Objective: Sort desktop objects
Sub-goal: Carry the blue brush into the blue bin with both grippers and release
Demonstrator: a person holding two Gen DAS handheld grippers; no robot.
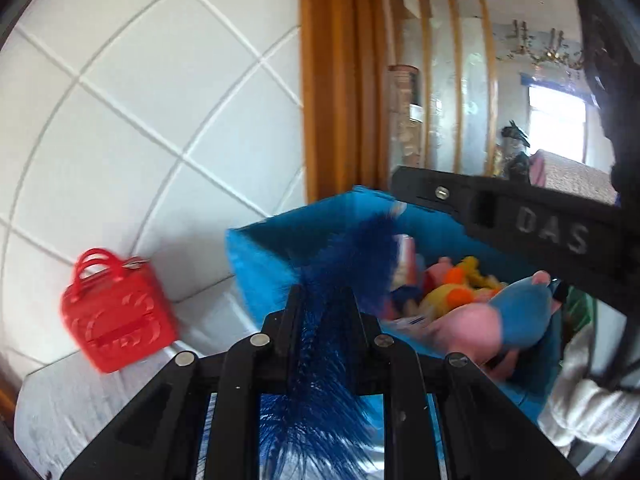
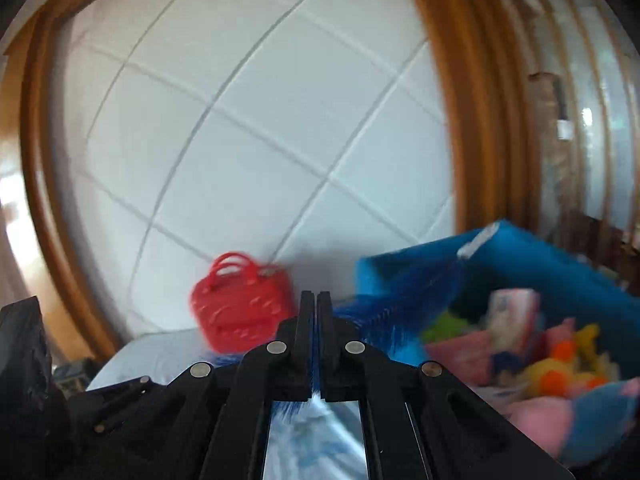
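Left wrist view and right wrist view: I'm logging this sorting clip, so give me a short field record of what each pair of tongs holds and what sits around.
left tongs: shut on fluffy dark blue feather
right tongs: shut, with the same feather's blue fibres at the pads
blue fabric storage bin: open, holding plush toys
yellow and orange plush duck: inside bin
blue and pink plush toy: at bin's near edge
small red plastic handbag: upright on white surface, left of bin, apart from it
backdrop: white tiled wall
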